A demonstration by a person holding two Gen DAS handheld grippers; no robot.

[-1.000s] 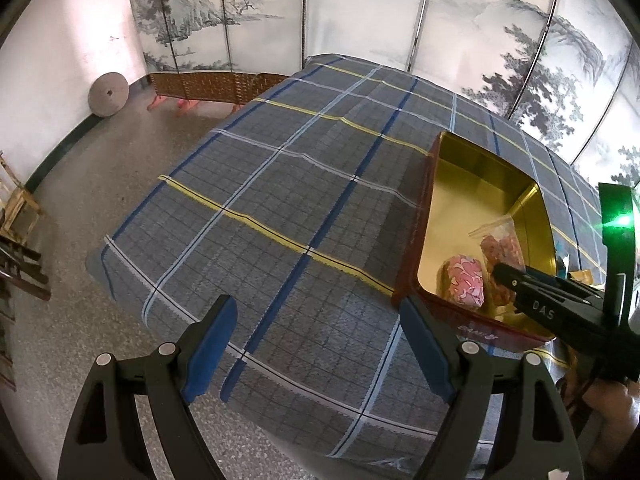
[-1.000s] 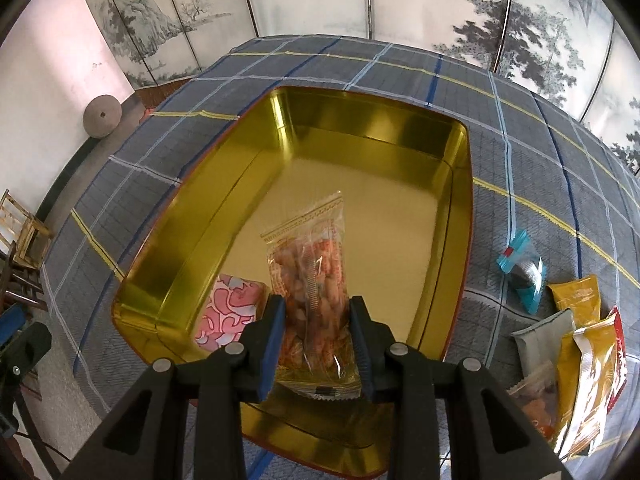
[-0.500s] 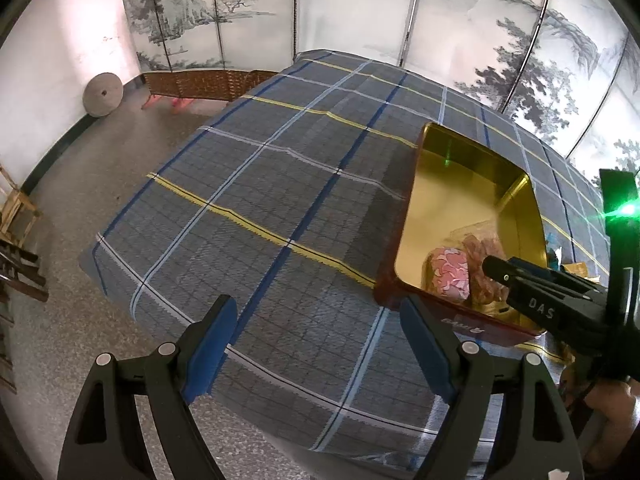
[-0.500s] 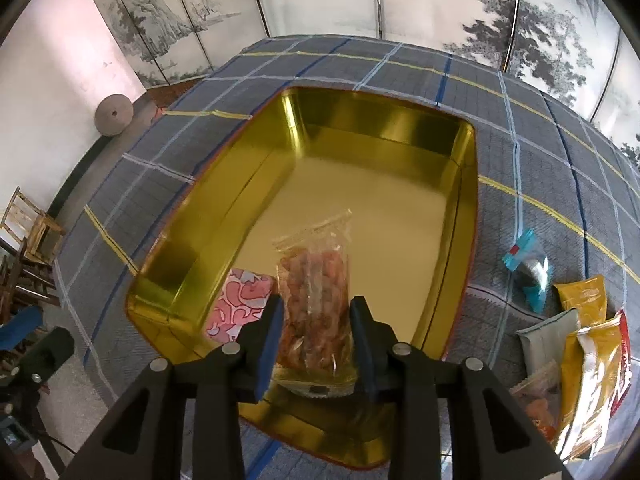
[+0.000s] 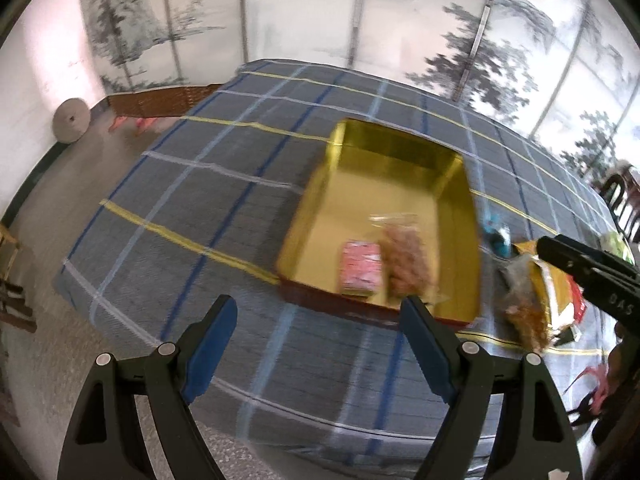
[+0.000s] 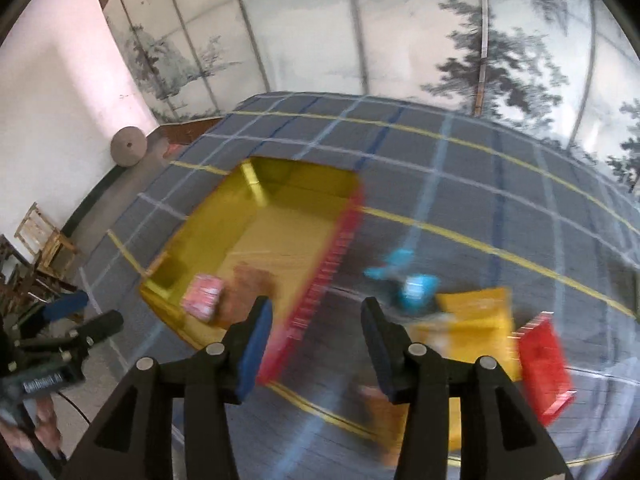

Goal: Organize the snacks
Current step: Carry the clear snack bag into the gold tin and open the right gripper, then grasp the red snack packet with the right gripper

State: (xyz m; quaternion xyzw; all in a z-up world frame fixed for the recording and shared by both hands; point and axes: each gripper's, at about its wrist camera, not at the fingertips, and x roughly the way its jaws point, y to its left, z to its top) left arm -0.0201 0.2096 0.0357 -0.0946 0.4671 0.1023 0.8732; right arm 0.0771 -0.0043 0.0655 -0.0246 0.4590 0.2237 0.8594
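Your right gripper [image 6: 316,340] hangs above the checked blue-grey tablecloth [image 5: 224,200], just right of the gold rectangular metal tin [image 5: 460,216]; its blue-padded jaws are opening with nothing between them. The clear crinkly plastic packet of orange-pink snacks [image 5: 404,258] lies inside the tin at its near end, to the left of that gripper and beyond it. Its long axis runs from the near wall toward the far wall, with the sealed transparent end pointing away from you. Just left of it, side by side, lies the flat pink patterned packet [image 5: 360,268].

Your left gripper [image 5: 320,344] stands wide apart and empty over the cloth, near the tin's near edge, whose outside is dark red.

To the right of the tin, loose on the cloth, sit a small bright-blue wrapper [image 6: 404,280], a glossy yellow foil pouch [image 6: 476,320] and a red packet [image 6: 544,364]; motion blur hides their printing. The tin's inner walls are smooth and mirror-bright.
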